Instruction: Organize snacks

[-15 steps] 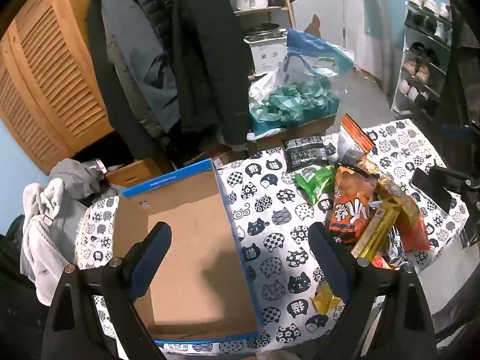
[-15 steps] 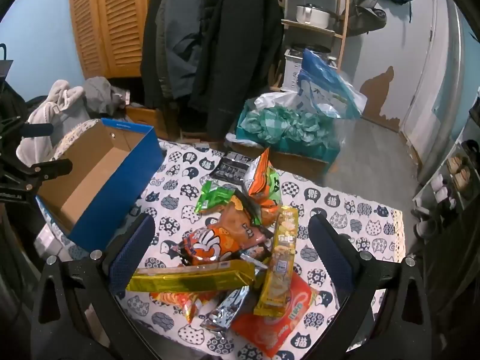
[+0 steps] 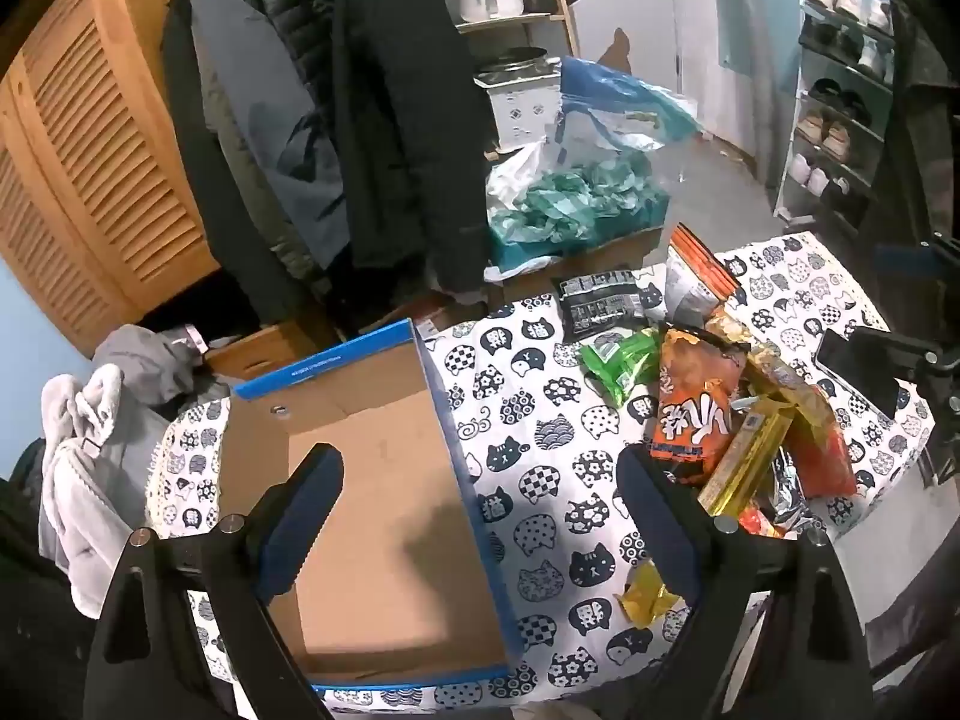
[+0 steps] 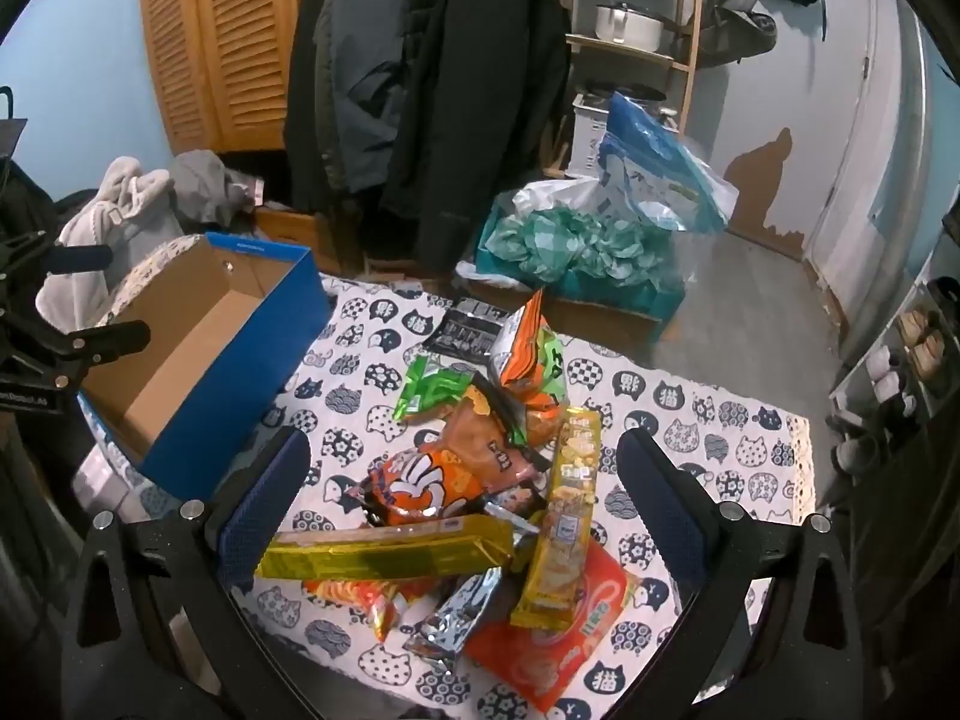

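Observation:
An empty blue cardboard box sits on the left of the cat-print tablecloth; it also shows in the right wrist view. A pile of snack packets lies to its right: an orange bag, a green packet, a black packet and a gold bar. My left gripper is open and empty above the box's right wall. My right gripper is open and empty above the pile, over a gold pack and an orange bag.
Coats hang behind the table. A box of teal items and a blue plastic bag stand on the floor beyond. Grey clothes lie left of the table. A shoe rack stands at right.
Both views have barely shifted; nothing on the table has moved and both grippers remain open.

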{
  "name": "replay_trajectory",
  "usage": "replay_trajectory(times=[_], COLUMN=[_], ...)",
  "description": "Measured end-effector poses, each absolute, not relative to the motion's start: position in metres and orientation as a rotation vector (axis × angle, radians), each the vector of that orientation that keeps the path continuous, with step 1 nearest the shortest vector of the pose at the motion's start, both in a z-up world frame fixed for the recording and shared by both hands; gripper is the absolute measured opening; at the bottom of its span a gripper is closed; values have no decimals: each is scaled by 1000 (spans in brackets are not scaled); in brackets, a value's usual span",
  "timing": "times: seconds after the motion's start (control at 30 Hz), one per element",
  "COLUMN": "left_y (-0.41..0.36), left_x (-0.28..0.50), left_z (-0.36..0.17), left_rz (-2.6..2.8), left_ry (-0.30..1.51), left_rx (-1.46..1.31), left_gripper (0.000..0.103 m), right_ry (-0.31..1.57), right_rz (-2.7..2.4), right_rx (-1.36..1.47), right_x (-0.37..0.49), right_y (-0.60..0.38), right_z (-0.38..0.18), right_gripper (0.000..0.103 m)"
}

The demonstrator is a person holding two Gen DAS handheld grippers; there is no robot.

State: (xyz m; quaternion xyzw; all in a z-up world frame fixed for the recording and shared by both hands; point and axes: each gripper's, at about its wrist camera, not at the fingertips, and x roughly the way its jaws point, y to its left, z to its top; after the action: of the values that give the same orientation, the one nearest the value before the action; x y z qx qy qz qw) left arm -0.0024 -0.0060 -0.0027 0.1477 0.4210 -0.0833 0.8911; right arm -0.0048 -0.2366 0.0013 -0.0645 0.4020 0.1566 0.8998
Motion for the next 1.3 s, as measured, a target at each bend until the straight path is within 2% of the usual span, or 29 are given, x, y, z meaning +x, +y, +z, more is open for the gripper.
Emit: replay_trajectory(times=[1.3], left_y=[-9], left_x=[-7], left_z=[-11], left_rz=[-180], left_ry=[895], left_rx=[315], left_gripper=[94], right_ry=[853], right_rz=[336], right_rx=[-130], right_x=[-7], right_y=[-234], right_z=[-6], right_gripper=[100])
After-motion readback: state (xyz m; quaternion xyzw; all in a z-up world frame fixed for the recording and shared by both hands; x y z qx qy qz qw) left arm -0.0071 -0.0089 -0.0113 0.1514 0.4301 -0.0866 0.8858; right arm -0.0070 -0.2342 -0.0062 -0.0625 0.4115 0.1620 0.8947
